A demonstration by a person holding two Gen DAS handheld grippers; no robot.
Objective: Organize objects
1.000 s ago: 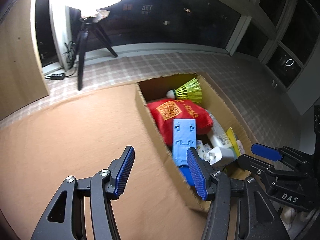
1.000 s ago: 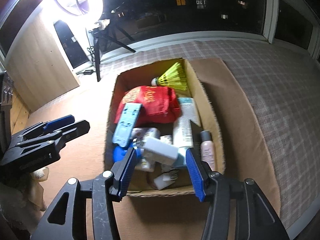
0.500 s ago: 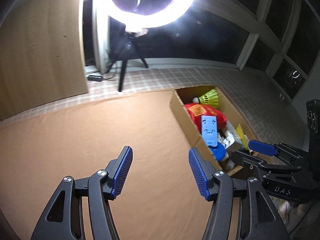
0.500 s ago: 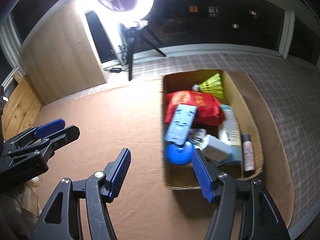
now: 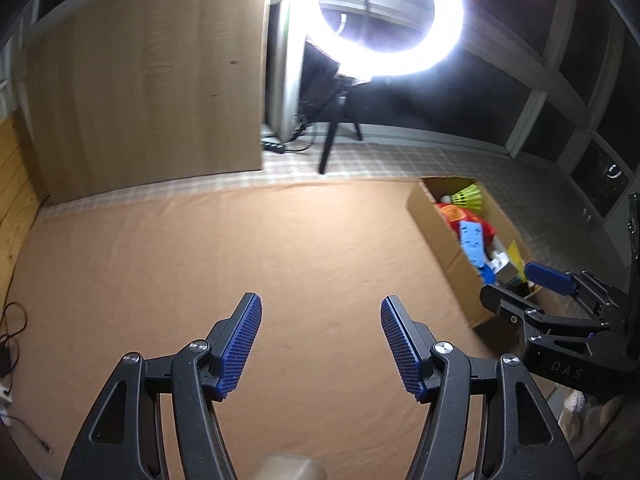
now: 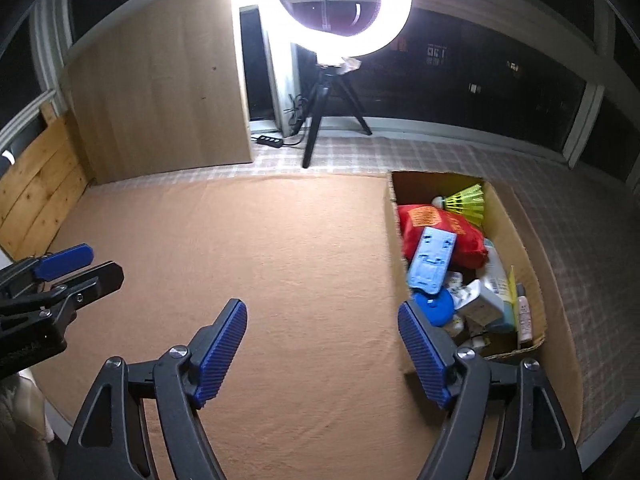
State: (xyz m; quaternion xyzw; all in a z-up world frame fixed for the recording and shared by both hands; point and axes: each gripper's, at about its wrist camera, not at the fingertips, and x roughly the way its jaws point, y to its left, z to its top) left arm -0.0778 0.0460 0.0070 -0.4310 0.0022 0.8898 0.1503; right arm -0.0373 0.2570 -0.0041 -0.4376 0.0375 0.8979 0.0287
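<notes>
An open cardboard box stands on the right of a brown mat; it also shows in the left wrist view. It holds a yellow shuttlecock, a red pouch, a light blue plastic part, a blue disc, a white box and bottles. My left gripper is open and empty above the mat, left of the box. My right gripper is open and empty, its right finger near the box's front corner.
A bright ring light on a tripod stands at the back with a power strip on the checked floor. A wooden panel leans at back left. Cables lie at the mat's left edge.
Both grippers have pulled back and up, away from the box, and swung left. The box now looks smaller and sits to the right. Both stay open and empty.
</notes>
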